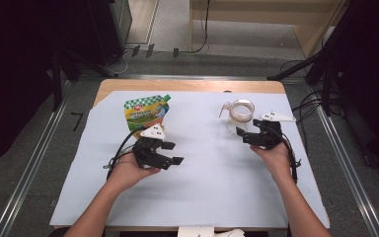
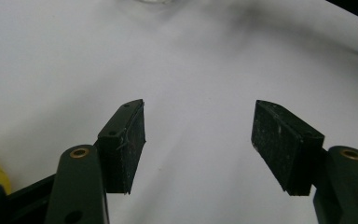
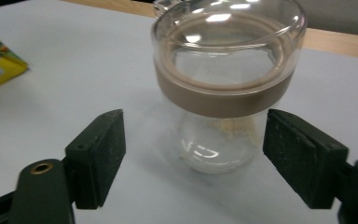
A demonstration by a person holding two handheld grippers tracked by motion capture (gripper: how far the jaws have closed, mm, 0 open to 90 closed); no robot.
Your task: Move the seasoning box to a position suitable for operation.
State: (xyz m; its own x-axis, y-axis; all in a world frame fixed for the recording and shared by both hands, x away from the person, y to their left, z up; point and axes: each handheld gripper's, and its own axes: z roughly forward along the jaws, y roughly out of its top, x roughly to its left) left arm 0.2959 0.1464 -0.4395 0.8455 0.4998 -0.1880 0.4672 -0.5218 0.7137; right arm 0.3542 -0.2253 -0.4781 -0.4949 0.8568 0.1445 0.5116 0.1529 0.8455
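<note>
Reaching for the glass jar

Closing in on the jar (image 3: pixel 226 88) with the right gripper (image 3: pixel 193 156): jaws spread wide, nothing pinched, pads standing either side of the lower body and apart from the glass. Jar upright on the white sheet (image 1: pixel 212 168) covering the tabletop (image 1: pixel 187 85), toward the far right, just beyond the right gripper (image 1: pixel 250 134) in the high view. Clear glass throughout, with a tan band around the neck, a wide open mouth above it and a small spout or handle at the rim, too small to tell which. Seems empty apart from a faint pale residue at the bottom.

Likely light, stiff, slippery and breakable. Best taken on the rounded body just below the tan band, where the jaws already line up; a hold on the thin rim would risk chipping, and one low on the curve could let it squirt out. Firm but gentle pressure advised, centred so the jar does not tip.

Left gripper (image 1: pixel 170 153) idle near the middle of the sheet, jaws spread with only bare sheet between them (image 2: pixel 198 149). Green and yellow pouch (image 1: pixel 146 112) lying flat just behind it, well apart from the jar.
</note>
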